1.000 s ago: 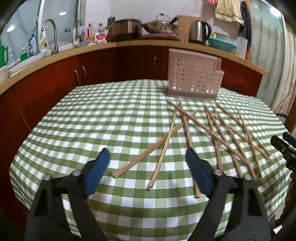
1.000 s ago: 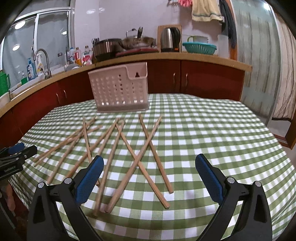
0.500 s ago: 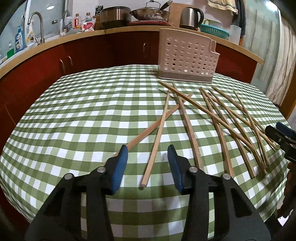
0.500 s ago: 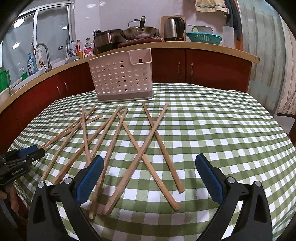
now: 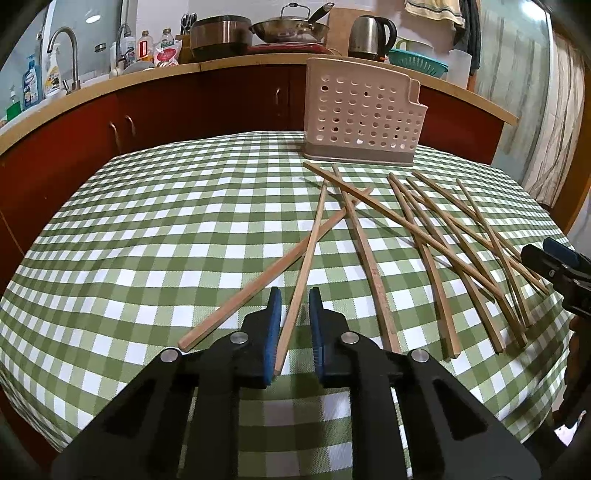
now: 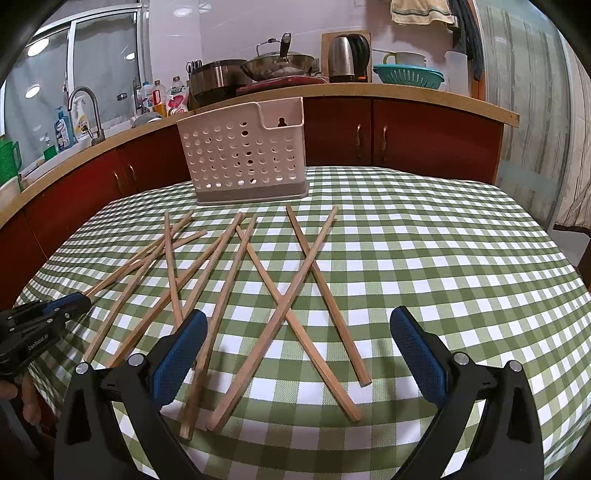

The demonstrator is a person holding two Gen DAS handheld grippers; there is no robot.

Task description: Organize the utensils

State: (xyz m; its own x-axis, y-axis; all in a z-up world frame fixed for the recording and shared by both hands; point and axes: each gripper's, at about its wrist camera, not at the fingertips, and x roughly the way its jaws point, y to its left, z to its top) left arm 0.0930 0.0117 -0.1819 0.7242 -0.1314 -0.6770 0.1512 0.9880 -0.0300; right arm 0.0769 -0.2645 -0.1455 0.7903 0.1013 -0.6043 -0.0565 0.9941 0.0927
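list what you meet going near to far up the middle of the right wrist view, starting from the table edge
crossed chopsticks → perforated utensil basket → red cabinet doors → wooden countertop edge → wok and electric kettle on the counter → towel hanging on the wall

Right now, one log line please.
left hand-held gripper: straddling chopstick, nearly shut | right hand-held gripper: open, empty | holder: upright
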